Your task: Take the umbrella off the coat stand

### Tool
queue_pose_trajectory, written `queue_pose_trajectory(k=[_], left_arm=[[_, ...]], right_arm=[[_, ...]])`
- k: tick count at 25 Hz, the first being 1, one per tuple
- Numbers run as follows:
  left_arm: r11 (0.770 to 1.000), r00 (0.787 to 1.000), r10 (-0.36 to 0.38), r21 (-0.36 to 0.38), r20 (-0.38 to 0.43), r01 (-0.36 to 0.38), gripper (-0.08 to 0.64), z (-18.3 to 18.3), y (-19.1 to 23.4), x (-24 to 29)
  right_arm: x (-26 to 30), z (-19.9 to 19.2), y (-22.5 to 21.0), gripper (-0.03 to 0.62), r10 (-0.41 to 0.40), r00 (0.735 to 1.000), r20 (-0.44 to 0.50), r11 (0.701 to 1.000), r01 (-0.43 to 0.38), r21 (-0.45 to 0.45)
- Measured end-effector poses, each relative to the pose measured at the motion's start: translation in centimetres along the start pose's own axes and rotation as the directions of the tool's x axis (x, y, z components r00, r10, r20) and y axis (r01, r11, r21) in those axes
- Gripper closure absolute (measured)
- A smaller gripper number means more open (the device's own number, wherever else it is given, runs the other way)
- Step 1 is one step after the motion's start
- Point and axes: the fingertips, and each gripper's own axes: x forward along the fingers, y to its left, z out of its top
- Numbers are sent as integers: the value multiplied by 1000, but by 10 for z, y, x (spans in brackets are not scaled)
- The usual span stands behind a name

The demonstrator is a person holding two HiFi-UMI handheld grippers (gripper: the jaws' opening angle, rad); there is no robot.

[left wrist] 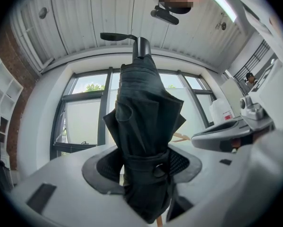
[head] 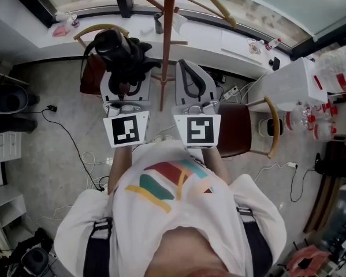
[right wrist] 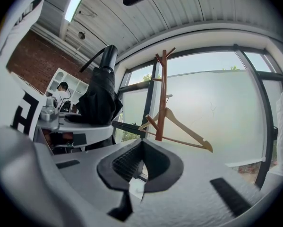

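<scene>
A black folded umbrella (head: 119, 52) stands upright between the jaws of my left gripper (head: 125, 77), which is shut on its strapped lower part. In the left gripper view the umbrella (left wrist: 146, 126) fills the middle, held in the left gripper (left wrist: 146, 171), with its handle (left wrist: 140, 46) at the top. The umbrella is apart from the red-brown coat stand (head: 168, 39), which rises just to its right. My right gripper (head: 189, 68) is beside the stand's pole, shut with nothing in it. The right gripper view shows its pads (right wrist: 127, 162) closed together, the coat stand (right wrist: 163, 93) ahead and the umbrella (right wrist: 101, 98) at the left.
A wooden hanger (right wrist: 181, 126) hangs on the stand. A brown chair (head: 236, 128) with a wooden armrest is under my right gripper, another chair (head: 92, 74) under the left. A white windowsill (head: 230, 42), a white box (head: 291, 85) with bottles (head: 311, 123) and floor cables (head: 74, 149) surround us.
</scene>
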Motion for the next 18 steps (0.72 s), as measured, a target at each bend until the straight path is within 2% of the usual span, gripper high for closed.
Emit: queue_pose_trajectory(k=[5, 14, 18], left_arm=[[999, 1000, -19, 34, 5, 19, 319, 2, -9, -3], [999, 1000, -20, 45, 19, 19, 318, 11, -6, -11], [999, 999, -11, 51, 32, 9, 318, 17, 3, -7]], right_arm=[[-6, 1, -2, 592, -9, 1000, 10, 999, 10, -43], [-11, 7, 3, 592, -12, 1000, 14, 999, 12, -39], [-4, 18, 2, 592, -17, 999, 44, 999, 19, -48]])
